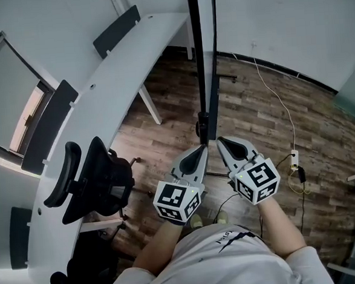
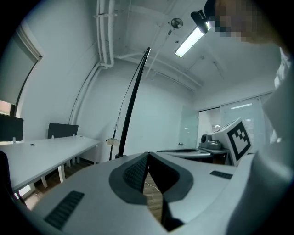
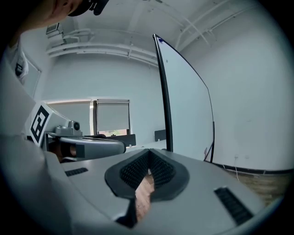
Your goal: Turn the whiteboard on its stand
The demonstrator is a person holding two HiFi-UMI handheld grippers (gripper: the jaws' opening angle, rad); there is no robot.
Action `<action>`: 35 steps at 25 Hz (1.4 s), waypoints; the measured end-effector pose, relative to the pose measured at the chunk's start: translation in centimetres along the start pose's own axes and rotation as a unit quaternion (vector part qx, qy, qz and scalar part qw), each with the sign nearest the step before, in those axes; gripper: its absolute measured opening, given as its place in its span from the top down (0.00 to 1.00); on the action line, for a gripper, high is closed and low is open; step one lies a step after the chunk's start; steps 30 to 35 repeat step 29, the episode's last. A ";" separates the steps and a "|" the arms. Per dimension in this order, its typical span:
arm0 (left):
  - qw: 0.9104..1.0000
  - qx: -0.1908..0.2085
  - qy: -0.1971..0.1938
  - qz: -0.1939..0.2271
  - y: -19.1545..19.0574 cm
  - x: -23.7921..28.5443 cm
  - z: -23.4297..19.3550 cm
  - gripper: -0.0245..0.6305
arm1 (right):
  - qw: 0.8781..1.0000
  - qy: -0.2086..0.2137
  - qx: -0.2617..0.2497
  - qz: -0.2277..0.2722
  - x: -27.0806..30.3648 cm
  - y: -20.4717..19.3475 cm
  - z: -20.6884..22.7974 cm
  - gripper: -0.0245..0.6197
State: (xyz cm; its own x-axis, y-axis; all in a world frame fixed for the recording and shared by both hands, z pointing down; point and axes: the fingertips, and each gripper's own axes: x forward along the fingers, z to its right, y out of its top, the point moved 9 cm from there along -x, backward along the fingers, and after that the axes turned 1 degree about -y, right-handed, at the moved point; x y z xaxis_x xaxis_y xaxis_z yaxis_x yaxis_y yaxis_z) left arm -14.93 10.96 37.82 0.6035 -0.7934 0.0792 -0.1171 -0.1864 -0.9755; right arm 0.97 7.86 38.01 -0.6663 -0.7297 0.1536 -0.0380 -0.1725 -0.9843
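Observation:
In the head view the whiteboard stands edge-on as a thin dark line straight ahead, its stand's base on the wooden floor. My left gripper and right gripper are side by side just short of that base, both pointing at it and touching nothing. The left gripper view has the board's dark edge ahead, with the left gripper shut and empty. The right gripper view faces the board's white face and black frame, and the right gripper is also shut with nothing between its pads.
A long curved white desk with dark divider panels runs along the left. A black office chair stands beside it. A white cable and a power strip lie on the floor to the right. The wall is behind the board.

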 end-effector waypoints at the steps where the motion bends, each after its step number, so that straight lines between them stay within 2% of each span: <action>1: 1.000 -0.002 -0.001 -0.001 0.0 -0.2 0.1 0.94 | 1.000 0.000 0.002 -0.001 -0.2 0.0 -0.2 0.94; 12: 1.000 -0.004 -0.004 0.003 -0.1 -1.1 0.5 0.94 | 1.000 -0.001 -0.008 -0.007 -0.6 -0.3 -1.6 0.94; 35: 1.000 -0.005 -0.004 0.001 -0.1 -0.6 0.3 0.94 | 1.000 -0.003 -0.010 -0.010 -0.1 -0.3 -1.2 0.94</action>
